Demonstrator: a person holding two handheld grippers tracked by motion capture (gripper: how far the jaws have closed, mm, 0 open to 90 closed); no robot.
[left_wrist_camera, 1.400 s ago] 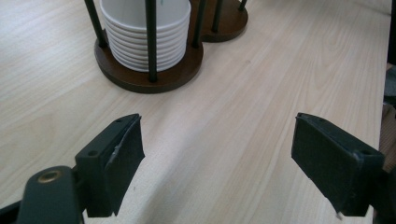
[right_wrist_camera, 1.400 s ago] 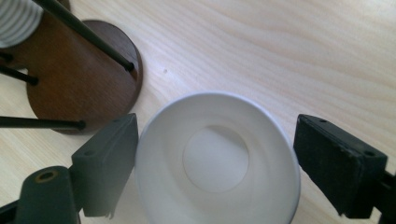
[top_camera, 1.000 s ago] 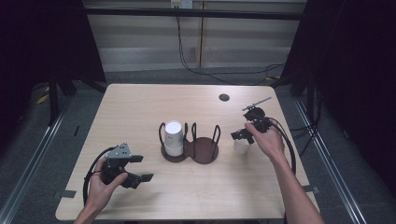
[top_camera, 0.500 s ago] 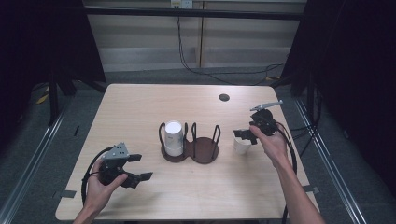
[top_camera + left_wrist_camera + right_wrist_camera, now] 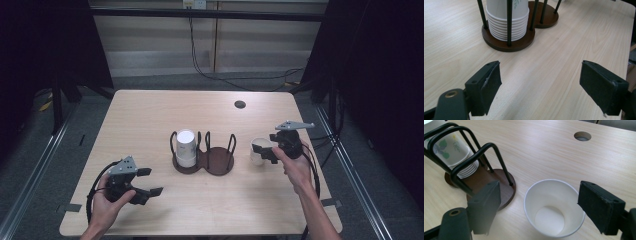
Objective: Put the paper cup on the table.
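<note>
Since the earlier frame, a single paper cup (image 5: 259, 150) stands at center right, beside the holder (image 5: 204, 159). Lower left, the left gripper (image 5: 146, 182) rests, jaws apart. Right gripper (image 5: 261, 152), jaws apart and just been closing, should squeeze gently.

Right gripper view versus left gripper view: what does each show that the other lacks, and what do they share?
Right gripper view: an upright single paper cup between the right gripper's open jaws, and a round table hole. Left gripper view: the left gripper open over bare table. Shared: the two-ring cup holder with its stack of cups.
</note>
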